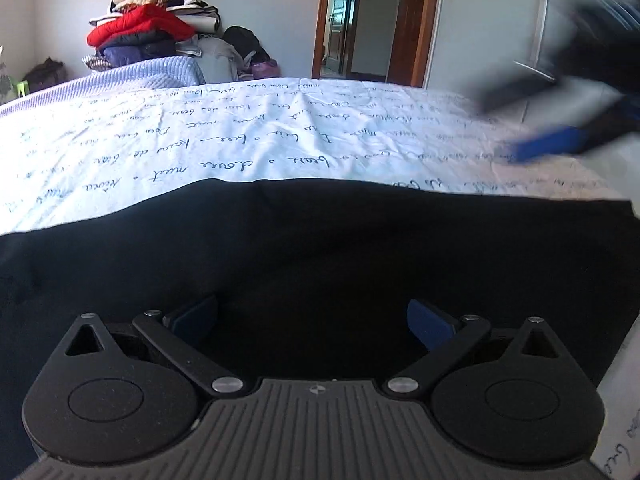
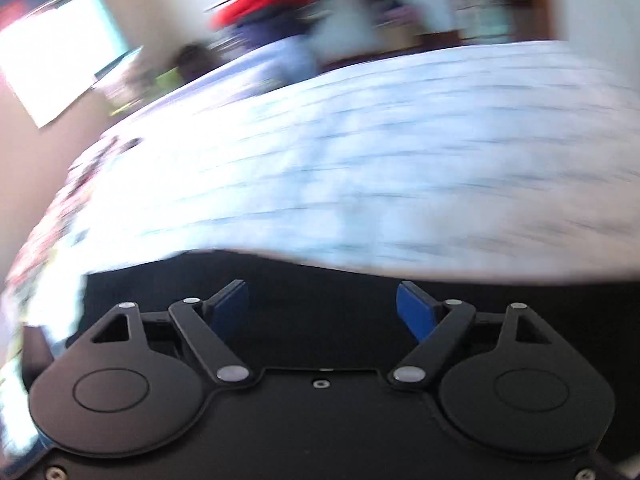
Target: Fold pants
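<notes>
Support: bed (image 1: 60,92), covered by a white sheet (image 1: 240,140) printed with dark handwriting.
On sheet: black pants (image 1: 320,248), spread flat along the near edge.
Far end: pale blue quilt (image 1: 152,72).

pants (image 1: 320,248): flat on bed (image 1: 240,132), near edge, under left tongs (image 1: 312,320)
right tongs (image 1: 544,144): right, beyond pants
clothes pile (image 1: 140,28): behind bed, far left
doorway (image 1: 352,20): behind bed
</notes>
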Demonstrator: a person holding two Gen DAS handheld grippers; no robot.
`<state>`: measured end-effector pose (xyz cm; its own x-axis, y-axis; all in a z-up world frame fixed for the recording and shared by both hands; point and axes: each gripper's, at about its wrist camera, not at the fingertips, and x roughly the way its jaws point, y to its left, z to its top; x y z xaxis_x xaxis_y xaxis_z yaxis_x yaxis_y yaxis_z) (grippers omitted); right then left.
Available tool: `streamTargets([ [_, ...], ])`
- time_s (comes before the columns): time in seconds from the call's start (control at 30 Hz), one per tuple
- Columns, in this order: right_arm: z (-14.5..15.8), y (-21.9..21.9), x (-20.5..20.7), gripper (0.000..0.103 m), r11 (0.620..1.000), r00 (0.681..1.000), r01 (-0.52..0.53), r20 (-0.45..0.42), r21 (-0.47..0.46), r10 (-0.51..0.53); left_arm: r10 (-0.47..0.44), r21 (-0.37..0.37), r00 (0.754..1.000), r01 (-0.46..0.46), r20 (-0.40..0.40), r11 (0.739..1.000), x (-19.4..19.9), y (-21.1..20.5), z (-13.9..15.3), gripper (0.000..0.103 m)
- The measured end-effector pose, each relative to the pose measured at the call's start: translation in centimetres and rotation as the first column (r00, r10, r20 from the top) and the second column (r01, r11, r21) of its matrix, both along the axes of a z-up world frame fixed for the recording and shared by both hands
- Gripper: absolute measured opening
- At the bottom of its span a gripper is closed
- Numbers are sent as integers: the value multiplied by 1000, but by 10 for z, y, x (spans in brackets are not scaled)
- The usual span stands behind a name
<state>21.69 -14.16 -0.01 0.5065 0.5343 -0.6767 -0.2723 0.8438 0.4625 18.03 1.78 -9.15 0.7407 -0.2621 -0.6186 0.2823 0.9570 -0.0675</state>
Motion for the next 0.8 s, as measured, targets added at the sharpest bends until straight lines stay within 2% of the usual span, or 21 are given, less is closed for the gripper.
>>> streamTargets([
  [0.07,-10,34,31,83,992,993,-89,-64,86,94,-1,-26,1000,1,0,1000,-1,5,1,102],
  [0.1,-17,50,43,83,977,983,-134,-104,167,153,-1,-30,1000,1,0,1000,-1,6,2,102],
  [0.17,-35,80,64,83,912,940,-220,-176,347,293,-2,-22,1000,2,-1,1000,1,5,2,103],
  [0.2,-43,94,61,83,890,915,-241,-214,387,341,-2,-16,1000,2,0,1000,2,4,2,103],
  [0.23,-52,104,69,83,899,907,-244,-241,365,344,-2,-13,1000,2,0,1000,2,3,2,103],
  [0.3,-68,118,80,82,945,916,-249,-267,209,301,-4,-15,1000,4,0,1000,3,4,2,103],
  [0.33,-76,118,91,76,949,911,-245,-287,200,296,-2,-18,1000,2,-2,1000,3,5,2,103],
  [0.4,-75,112,104,76,946,913,-204,-301,252,277,-2,-28,1000,2,-3,1000,4,6,2,103],
  [0.43,-67,110,103,75,952,925,-192,-280,237,256,-2,-30,1000,2,-3,1000,4,7,2,103],
  [0.5,-39,106,97,80,982,972,-164,-155,99,178,-2,-28,1000,2,-3,1000,4,6,3,103],
  [0.53,-28,108,106,81,984,978,-157,-126,87,167,-2,-29,1000,2,-3,1000,4,6,3,103],
  [0.57,-23,103,103,81,979,975,-160,-131,130,177,-2,-29,1000,2,-3,1000,4,6,3,103],
  [0.63,-22,97,103,84,957,957,-200,-165,211,237,-2,-27,1000,2,-3,1000,5,6,3,103],
  [0.67,-24,103,98,84,951,948,-234,-171,202,269,-2,-24,1000,2,-3,1000,5,5,3,103],
  [0.73,-41,120,93,84,965,948,-254,-179,72,263,-2,-15,1000,2,-1,1000,0,3,2,103],
  [0.8,-63,130,104,84,973,971,-203,-151,-109,186,-3,-12,1000,3,-1,1000,0,1,2,103],
])
